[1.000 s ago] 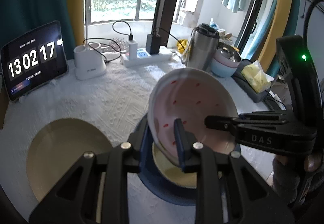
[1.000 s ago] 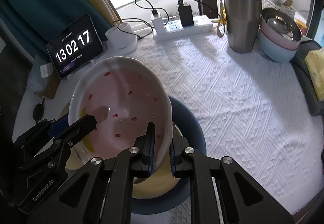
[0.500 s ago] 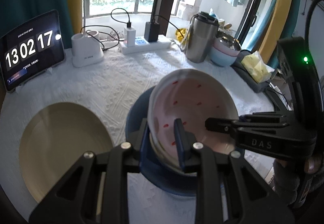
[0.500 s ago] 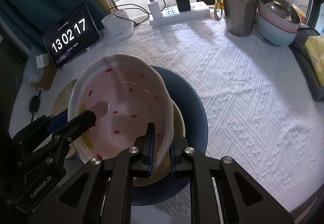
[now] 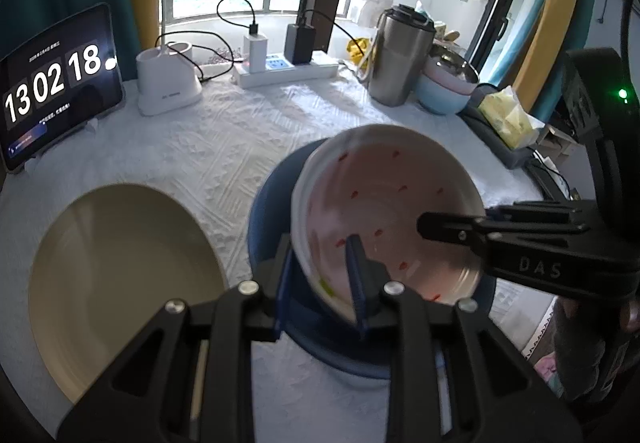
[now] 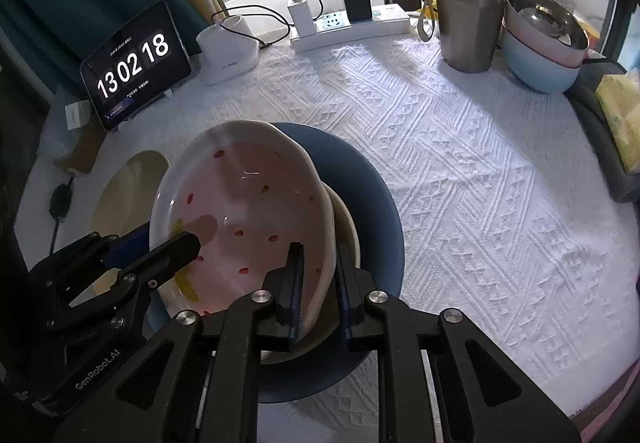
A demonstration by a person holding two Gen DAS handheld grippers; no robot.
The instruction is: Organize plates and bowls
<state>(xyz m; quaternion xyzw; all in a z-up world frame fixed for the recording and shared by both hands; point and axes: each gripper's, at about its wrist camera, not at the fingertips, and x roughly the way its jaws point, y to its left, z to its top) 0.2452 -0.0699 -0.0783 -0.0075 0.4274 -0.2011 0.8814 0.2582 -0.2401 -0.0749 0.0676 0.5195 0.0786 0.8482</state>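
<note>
Right gripper (image 6: pixel 318 285): jaws straddle the near rim of the pink bowl (image 6: pixel 244 211) at lower centre, having just been opening; whether the pads still pinch cannot be told. Left gripper (image 5: pixel 320 279): jaws grasp the opposite rim. The bowl sits tilted over a cream dish (image 6: pixel 346 227) inside the blue plate (image 6: pixel 372 183). Glazed ceramic is probably stiff, slick and chip-prone, so a hold well over the rim is safest. Compared with a second ago, the bowl has sunk lower into the stack, and the clock (image 5: pixel 56 83) reads one second later.
</note>
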